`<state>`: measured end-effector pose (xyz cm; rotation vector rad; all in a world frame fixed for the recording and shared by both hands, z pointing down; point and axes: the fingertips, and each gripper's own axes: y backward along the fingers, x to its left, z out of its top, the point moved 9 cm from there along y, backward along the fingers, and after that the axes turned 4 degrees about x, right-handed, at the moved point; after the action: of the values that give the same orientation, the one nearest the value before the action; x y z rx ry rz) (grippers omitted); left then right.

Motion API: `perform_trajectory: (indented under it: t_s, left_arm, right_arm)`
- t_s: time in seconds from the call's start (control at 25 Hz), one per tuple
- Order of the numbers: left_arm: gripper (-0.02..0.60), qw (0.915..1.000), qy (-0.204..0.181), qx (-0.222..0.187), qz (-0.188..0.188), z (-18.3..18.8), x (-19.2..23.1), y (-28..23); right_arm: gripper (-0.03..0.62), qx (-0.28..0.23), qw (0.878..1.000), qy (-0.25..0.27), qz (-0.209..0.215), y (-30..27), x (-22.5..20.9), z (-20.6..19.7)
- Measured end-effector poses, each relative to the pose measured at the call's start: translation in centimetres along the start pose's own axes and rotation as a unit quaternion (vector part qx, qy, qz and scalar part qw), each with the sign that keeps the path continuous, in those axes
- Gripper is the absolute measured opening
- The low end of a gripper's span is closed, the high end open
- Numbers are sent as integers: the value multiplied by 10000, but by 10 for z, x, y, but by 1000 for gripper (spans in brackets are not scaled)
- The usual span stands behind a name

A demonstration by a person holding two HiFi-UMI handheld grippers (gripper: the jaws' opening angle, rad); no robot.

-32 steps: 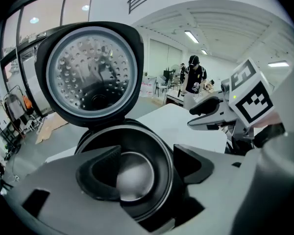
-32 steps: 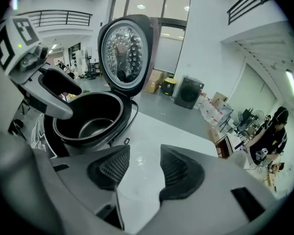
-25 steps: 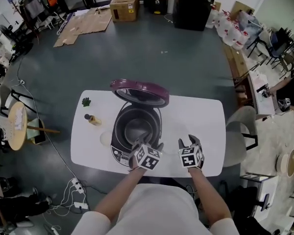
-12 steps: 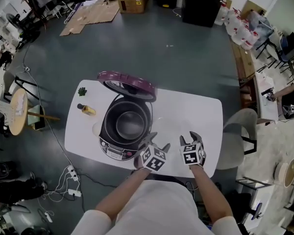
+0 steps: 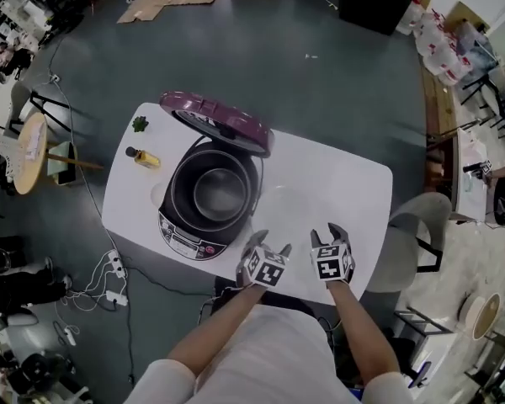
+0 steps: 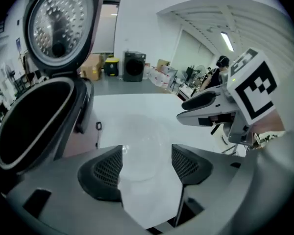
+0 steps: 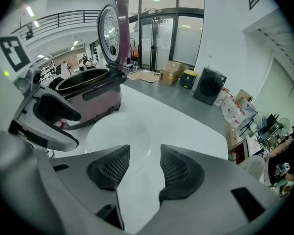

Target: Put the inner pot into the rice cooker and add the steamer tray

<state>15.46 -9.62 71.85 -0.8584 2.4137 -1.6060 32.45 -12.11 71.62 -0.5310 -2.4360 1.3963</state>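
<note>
The purple rice cooker (image 5: pixel 204 200) stands on the white table (image 5: pixel 353 183) with its lid (image 5: pixel 219 120) swung up, and the dark inner pot (image 5: pixel 217 194) sits inside it. A clear, round steamer tray (image 5: pixel 286 204) lies on the table to the cooker's right. My left gripper (image 5: pixel 269 242) and right gripper (image 5: pixel 330 236) hover side by side near the front edge, just short of the tray. The left gripper view shows the tray (image 6: pixel 142 141) beyond the open left gripper (image 6: pixel 146 156), whose jaws have just been closing a little with nothing gripped. My right gripper (image 7: pixel 144 163) is open above the tray (image 7: pixel 118 133).
A small yellow bottle (image 5: pixel 143 156) and a green item (image 5: pixel 140 124) lie at the table's left end. A grey chair (image 5: pixel 421 234) stands to the right of the table and a round wooden stool (image 5: pixel 29 150) to the left, with cables on the floor.
My left gripper has left the cooker's front rim and moved right and down. The right gripper has sunk too. Both now hang before the tray.
</note>
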Motion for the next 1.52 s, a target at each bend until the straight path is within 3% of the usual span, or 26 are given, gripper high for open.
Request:
perform_trajectory:
  t_s: [0.2,0.4,0.76,0.88,0.96,1.04,1.24,1.52]
  left_arm:
    - [327,9953,889,221,318,-28,18,-30]
    - [328,9829,1701,341,623,-54,30,-52]
    - [325,9661,2468,432,621,-74,51,-93]
    - [284,9645,2519,514,598,-75,57,-100]
    - [249,9655,2498,528,505,-72,57,-105]
    - [195,9672,2439,514,482,-68,56,-107]
    - [198,9691,2365,544,443,-68,52,-99]
    - [204,9796,1923,456,354,-65,35,-77]
  right_arm:
    - [209,132,9997,154,160,-29,-1,-8]
    - [209,289,9989,246,290,-60,-8,-15]
    - [221,739,9958,179,518,-120,-6,-21]
    - [207,952,9941,107,507,-133,-3,-26]
    - [140,968,9940,-36,515,-139,-3,-30]
    - [121,897,9943,-198,534,-141,-5,-32]
    - [104,792,9949,-337,531,-124,-5,-29]
    - [104,615,9962,-536,310,-77,-10,-33]
